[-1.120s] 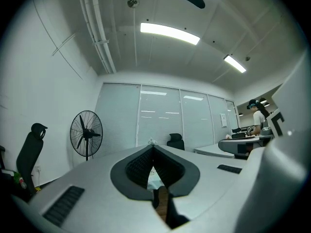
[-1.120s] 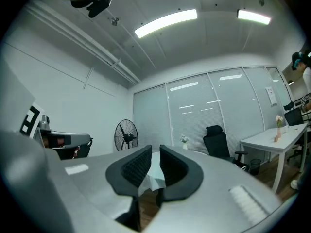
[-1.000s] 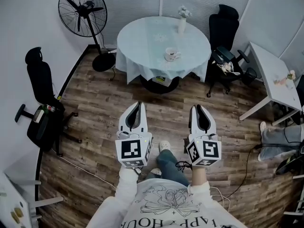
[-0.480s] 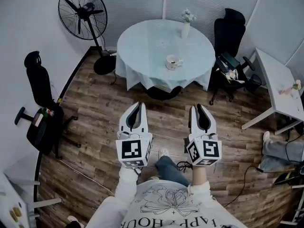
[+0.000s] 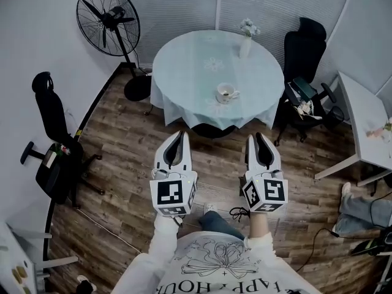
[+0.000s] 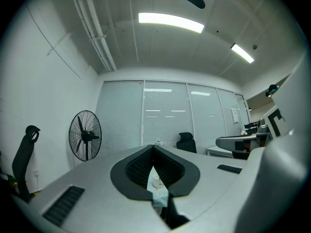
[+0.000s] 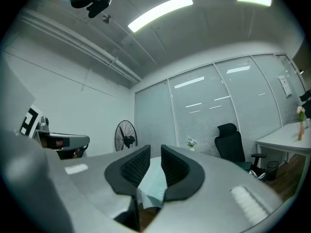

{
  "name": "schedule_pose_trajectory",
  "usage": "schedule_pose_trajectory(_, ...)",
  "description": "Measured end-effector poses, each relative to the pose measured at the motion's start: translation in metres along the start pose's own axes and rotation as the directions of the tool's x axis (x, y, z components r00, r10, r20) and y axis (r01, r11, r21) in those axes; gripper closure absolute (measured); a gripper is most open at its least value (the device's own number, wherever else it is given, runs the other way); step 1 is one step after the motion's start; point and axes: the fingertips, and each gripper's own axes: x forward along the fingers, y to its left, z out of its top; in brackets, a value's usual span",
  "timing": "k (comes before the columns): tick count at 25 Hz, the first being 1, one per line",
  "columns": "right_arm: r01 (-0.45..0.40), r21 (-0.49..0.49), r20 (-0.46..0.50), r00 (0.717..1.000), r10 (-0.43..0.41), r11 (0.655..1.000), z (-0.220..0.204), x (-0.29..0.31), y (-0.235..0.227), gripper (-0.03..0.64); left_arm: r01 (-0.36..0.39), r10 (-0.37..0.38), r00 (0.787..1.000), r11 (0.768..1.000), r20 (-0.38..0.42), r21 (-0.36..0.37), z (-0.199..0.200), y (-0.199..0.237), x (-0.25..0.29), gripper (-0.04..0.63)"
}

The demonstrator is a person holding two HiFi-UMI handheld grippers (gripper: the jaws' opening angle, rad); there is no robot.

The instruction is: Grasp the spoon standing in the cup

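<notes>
Left gripper (image 5: 178, 135) has its jaws together, empty; right gripper (image 5: 260, 136) holds its jaws slightly apart, empty, both at lower centre. The cup (image 5: 227, 93) sits well apart at upper centre on the round table (image 5: 184, 60), its spoon too small to make out.

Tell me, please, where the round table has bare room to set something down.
On the round table, the left half, toward the fan, is bare cloth, as is the far edge left of the vase. The cup on its saucer takes the near side right of centre; the vase stands at the far right rim.
</notes>
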Motion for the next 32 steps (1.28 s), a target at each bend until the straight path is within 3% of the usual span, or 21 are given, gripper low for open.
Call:
schedule_pose_trajectory(16,-0.085,0.003,-0.016,0.996,0.085,0.996,-0.012,0.113,-0.042,0.538,-0.08,0.08,0.997,0.997,0.001,-0.006,-0.008,0.016,0.105,0.589)
schedule_pose_trajectory(32,-0.079,0.018,-0.075,0.994,0.08,0.997,-0.041,0.162,-0.06,0.537,-0.076,0.075,0.996,0.997,-0.056,-0.02,-0.033,0.027,0.16,0.589)
